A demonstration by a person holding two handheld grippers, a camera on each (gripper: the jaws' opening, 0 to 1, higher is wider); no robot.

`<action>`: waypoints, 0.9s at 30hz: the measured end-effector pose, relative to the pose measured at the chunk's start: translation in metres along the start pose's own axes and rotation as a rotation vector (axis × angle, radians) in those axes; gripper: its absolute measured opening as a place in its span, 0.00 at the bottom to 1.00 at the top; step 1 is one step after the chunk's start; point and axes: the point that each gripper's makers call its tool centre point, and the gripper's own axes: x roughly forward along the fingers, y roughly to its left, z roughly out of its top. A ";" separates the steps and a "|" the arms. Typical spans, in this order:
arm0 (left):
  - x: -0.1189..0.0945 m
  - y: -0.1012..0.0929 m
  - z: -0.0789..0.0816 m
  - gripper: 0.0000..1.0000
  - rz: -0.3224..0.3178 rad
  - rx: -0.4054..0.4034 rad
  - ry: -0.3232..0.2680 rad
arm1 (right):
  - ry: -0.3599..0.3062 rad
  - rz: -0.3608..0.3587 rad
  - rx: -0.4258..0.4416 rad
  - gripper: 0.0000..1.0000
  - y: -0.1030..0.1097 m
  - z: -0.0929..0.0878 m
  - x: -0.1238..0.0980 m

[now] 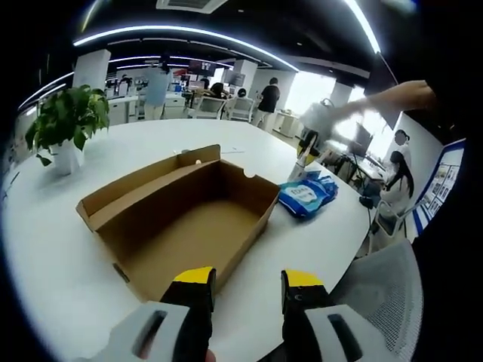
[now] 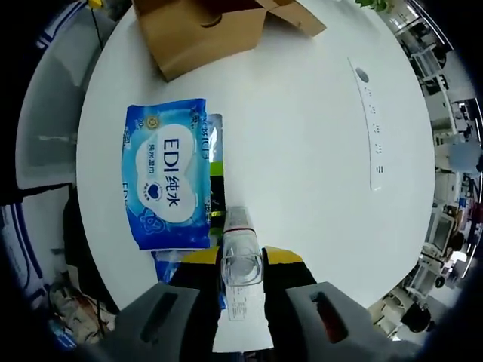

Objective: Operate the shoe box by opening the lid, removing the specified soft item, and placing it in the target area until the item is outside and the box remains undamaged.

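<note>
Shoe box point(image 1: 185, 219): open brown cardboard, lid folded back on the far side, standing on the white table point(image 1: 53, 256). Its inside looks bare as far as the left gripper view shows. In the right gripper view a corner of it sits at the top edge point(image 2: 204, 30).

Soft item: a blue wipes pack point(image 2: 167, 183) lying flat on the table outside the box, near the table's edge. In the left gripper view it lies just right of the box point(image 1: 306, 194), apart from the box wall.

Left gripper point(image 1: 247, 290): jaws parted with nothing between them, hovering in front of the box's near wall; the box lies straight ahead, the wipes pack ahead and to the right.

Right gripper point(image 2: 241, 260): jaws closed on a clear plastic bottle point(image 2: 241, 256) with a white label, held above the table. The wipes pack lies below and to the left of the jaws, not touching them. In the left gripper view this gripper point(image 1: 313, 139) hangs over the table beyond the pack, with a person's arm point(image 1: 392, 96) reaching in.

Under the pack: another blue packet point(image 2: 170, 264) and a dark-and-green one point(image 2: 216, 188), partly hidden.

Table extras: a potted plant point(image 1: 66, 121) at the far left; a white strip point(image 2: 371, 124) lying flat.

Room: an office with people point(image 1: 268, 98) in the background.
</note>
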 end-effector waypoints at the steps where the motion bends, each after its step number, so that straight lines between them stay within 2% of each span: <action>1: 0.001 -0.001 0.001 0.35 -0.002 0.001 -0.001 | 0.003 -0.001 0.001 0.18 0.000 0.002 0.000; 6: 0.001 -0.003 0.001 0.35 -0.005 -0.001 -0.003 | -0.028 -0.003 0.015 0.18 0.000 0.014 -0.001; 16: -0.003 -0.001 -0.002 0.35 0.004 -0.005 0.000 | -0.005 0.021 -0.030 0.19 0.003 0.009 0.005; 27: -0.003 -0.002 -0.002 0.35 0.004 -0.009 0.000 | -0.015 0.011 -0.024 0.20 0.001 0.011 0.004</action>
